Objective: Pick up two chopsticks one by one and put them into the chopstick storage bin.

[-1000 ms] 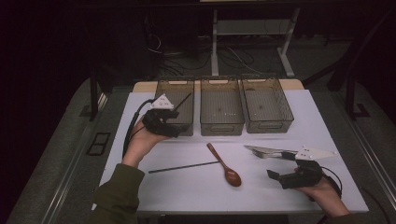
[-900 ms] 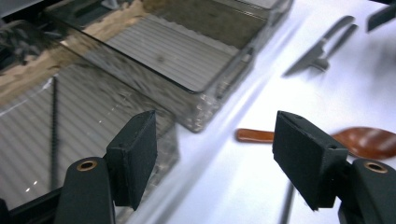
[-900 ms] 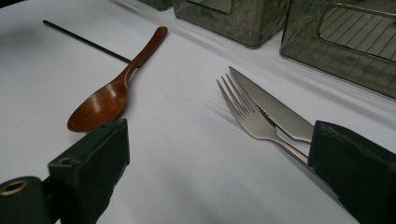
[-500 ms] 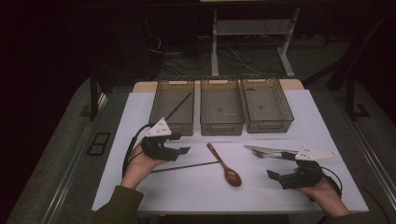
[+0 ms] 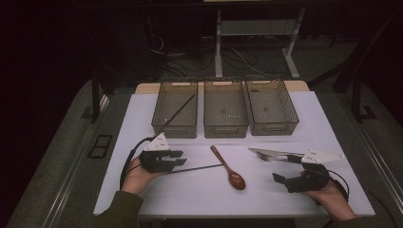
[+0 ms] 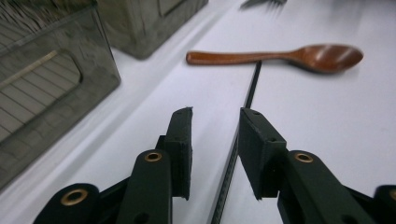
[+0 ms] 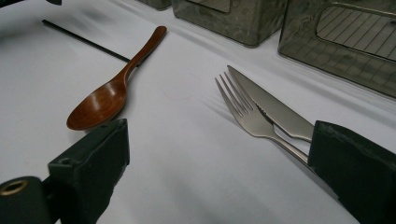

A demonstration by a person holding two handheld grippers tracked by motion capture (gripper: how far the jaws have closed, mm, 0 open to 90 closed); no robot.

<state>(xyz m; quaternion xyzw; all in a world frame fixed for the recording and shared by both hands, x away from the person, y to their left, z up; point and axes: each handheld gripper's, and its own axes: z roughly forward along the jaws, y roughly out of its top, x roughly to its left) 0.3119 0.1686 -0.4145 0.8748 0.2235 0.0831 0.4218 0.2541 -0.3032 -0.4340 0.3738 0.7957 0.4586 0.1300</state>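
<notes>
High view: my left claw (image 5: 177, 158) sits low over the white table (image 5: 199, 199), at the near end of a thin black chopstick (image 5: 199, 168) that lies flat and runs toward the reddish-brown wooden spoon (image 5: 229, 168). In the left gripper view that chopstick (image 6: 243, 116) passes between my two black jaws and on toward the spoon's handle (image 6: 275, 55), its far tip just short of it. My jaws have just been closing around the stick, yet a gap shows on each side, so the pads do not press on it; the claw is partly open, with the stick between.

My right claw (image 5: 285, 180) rests at the near right of the table, jaws spread wide with nothing between them. In the right gripper view a steel fork (image 7: 243, 114) and a steel table knife (image 7: 271, 109) lie side by side, touching, their handles running behind my right-hand jaw, and the spoon's bowl (image 7: 95, 107) lies just beyond the other jaw.

Three smoky transparent plastic bins stand in a row at the far edge. The left bin (image 5: 164, 121) holds a second black chopstick (image 5: 178, 112) leaning corner to corner. The middle bin (image 5: 225, 129) and right bin (image 5: 287, 121) stand beside it.
</notes>
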